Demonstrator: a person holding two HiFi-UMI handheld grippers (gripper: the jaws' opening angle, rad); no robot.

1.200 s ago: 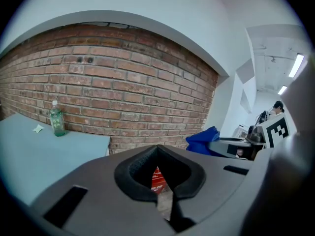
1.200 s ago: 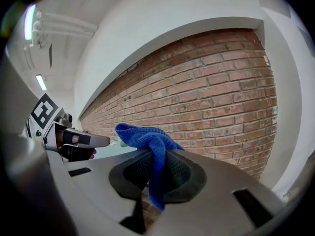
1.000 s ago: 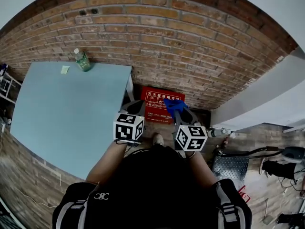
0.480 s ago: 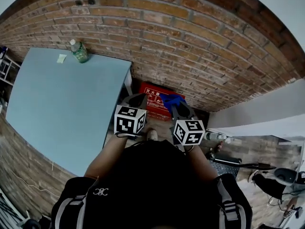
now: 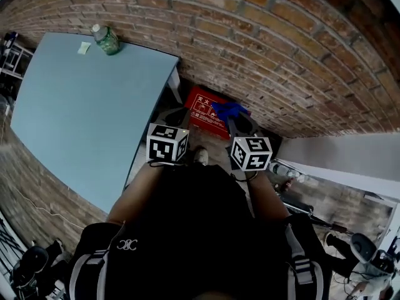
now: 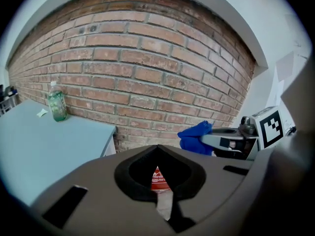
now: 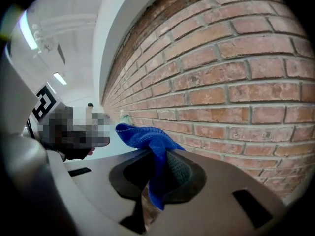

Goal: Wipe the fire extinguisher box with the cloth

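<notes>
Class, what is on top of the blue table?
A green bottle and a small pale scrap by the wall; the person's arm hides part of its edge.

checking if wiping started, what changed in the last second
Only the head camera swung, tilting the brick wall and table in view. The right gripper stays shut on the blue cloth; the left gripper is shut and empty; both stay above the red box.
</notes>
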